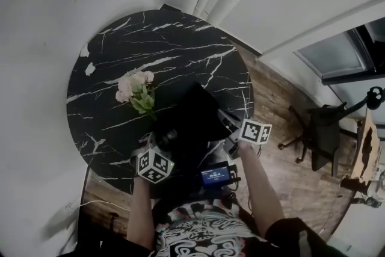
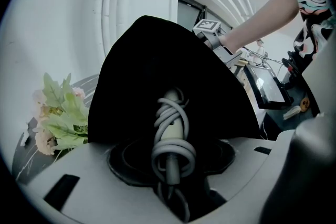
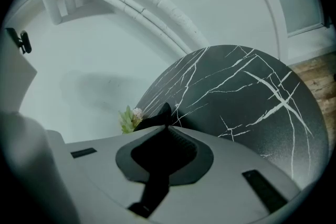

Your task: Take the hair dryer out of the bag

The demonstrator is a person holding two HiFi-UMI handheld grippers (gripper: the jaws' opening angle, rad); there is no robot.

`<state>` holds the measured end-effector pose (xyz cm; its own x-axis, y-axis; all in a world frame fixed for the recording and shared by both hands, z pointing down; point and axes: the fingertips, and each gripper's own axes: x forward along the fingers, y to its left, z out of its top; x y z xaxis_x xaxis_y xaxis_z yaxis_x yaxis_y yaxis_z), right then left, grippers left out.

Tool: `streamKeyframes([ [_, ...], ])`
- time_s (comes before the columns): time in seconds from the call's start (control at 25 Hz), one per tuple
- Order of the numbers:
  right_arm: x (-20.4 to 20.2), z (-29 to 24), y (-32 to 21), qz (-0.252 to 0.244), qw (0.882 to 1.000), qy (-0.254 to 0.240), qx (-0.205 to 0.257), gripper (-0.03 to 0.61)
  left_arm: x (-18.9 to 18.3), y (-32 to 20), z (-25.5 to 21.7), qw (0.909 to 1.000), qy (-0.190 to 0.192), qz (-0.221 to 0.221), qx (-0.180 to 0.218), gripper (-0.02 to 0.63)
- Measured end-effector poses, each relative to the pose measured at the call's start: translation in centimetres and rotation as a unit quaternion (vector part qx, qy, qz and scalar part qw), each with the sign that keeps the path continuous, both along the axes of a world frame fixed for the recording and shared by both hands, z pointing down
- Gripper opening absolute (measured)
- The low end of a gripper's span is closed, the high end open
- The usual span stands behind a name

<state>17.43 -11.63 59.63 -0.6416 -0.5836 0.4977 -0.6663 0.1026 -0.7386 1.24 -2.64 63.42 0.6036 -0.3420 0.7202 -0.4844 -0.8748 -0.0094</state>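
1. The round table (image 1: pixel 180 45), black marble veined white, offers open surface beyond the flowers (image 1: pixel 137 92); a pale wall curves behind its far edge.
2. The soft black bag (image 1: pixel 195 114) slumps near our rim.
3. Our left gripper (image 2: pixel 171 168) stands spread around the hair dryer (image 2: pixel 170 128), whose handle is wound in grey cord inside the bag's mouth.
4. Our right gripper (image 3: pixel 164 141) is pressed together on the bag's edge.

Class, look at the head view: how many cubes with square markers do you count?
2. One cube rides on the left gripper, by the table's near edge. The other rides on the right gripper, at the black bag's right side. None seems hidden.
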Motion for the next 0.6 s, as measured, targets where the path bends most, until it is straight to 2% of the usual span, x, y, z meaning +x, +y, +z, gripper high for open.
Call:
streamKeyframes([
  [0.6,1.2,0.3,0.1,0.019,0.999,0.031,-0.007,0.023,-0.9,1.3,-0.4,0.9996,0.019,-0.015,-0.012,0.207],
])
